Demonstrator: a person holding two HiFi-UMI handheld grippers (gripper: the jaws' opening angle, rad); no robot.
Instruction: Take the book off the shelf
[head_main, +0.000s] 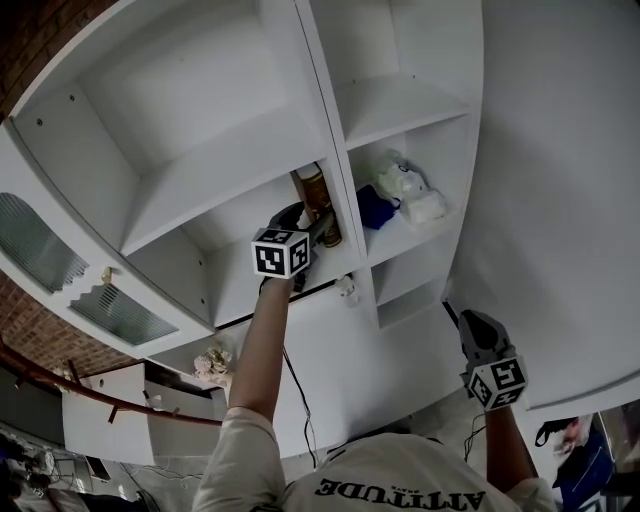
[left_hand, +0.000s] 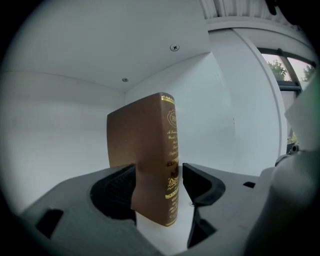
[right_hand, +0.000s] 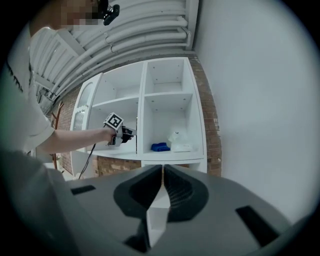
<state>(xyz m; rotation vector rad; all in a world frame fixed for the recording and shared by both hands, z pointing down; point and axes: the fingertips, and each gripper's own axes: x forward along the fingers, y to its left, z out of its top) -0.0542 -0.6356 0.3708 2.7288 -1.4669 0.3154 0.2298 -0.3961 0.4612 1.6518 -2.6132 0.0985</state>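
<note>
Left tongs (left_hand: 159, 172) spread wide, brown hardback book with gilt spine lettering (left_hand: 142, 145) standing between them, right jaw clear of the spine. Book is upright on the white wooden shelf unit (head_main: 230, 165), in a left-column compartment beside the centre divider. Right tongs (right_hand: 163, 172) pressed together, empty, held low and well apart from the shelf.

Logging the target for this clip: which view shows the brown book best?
The left gripper view: the book stands upright, close up, spine lettering visible, between open jaws. The head view shows only part of it beyond the left gripper. The right gripper view is too distant to show it.
</note>
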